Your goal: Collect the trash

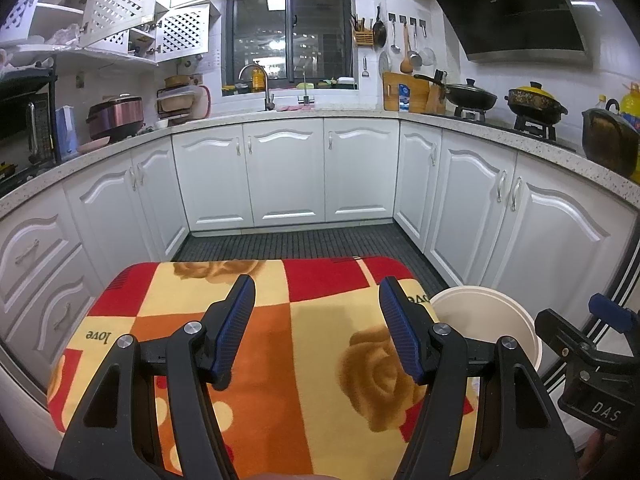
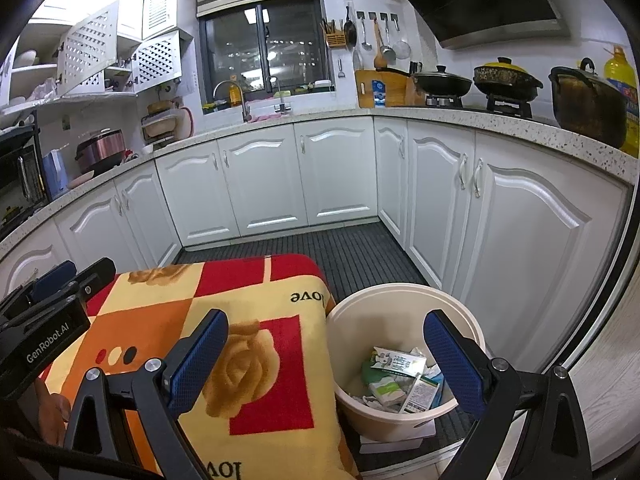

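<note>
A cream round bin stands on the floor to the right of a table covered by a red, orange and yellow rose-patterned blanket. Inside the bin lie cartons and crumpled paper trash. My right gripper is open and empty, held over the gap between blanket edge and bin. My left gripper is open and empty above the blanket. The bin's rim shows at the right in the left wrist view. No loose trash shows on the blanket.
White kitchen cabinets ring the space under a speckled counter. A dark ribbed floor mat lies beyond the table. Pots stand on the stove side at right. A white flat box lies under the bin.
</note>
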{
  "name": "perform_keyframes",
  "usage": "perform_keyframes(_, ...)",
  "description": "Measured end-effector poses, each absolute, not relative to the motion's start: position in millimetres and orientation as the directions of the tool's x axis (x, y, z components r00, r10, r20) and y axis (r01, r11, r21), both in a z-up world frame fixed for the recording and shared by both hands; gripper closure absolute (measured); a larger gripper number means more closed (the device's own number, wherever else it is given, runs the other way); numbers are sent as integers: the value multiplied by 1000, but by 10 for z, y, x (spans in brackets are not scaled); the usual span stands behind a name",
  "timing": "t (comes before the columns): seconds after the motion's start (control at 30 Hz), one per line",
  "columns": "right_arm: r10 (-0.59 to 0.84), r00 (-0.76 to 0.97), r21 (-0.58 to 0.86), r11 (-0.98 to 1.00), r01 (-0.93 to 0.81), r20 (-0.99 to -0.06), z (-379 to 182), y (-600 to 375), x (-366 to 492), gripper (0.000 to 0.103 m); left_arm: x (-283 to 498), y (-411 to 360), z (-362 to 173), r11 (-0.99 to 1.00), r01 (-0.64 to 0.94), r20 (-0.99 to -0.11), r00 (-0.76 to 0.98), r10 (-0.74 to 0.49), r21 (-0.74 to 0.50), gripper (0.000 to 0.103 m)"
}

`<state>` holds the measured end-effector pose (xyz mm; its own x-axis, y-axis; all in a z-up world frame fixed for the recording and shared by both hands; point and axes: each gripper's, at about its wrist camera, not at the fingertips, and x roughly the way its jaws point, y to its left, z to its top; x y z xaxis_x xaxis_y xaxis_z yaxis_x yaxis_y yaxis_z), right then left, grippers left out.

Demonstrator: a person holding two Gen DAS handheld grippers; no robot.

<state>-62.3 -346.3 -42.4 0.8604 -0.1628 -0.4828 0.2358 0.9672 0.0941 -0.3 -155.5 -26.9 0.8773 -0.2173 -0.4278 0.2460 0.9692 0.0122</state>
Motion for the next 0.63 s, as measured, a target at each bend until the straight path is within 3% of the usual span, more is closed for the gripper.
perform_keyframes(0.63,-167,838,104,961,256,-519,-549,-3577,-552,6,81,-1600,-373,956,294,-451,855,-256,14,40)
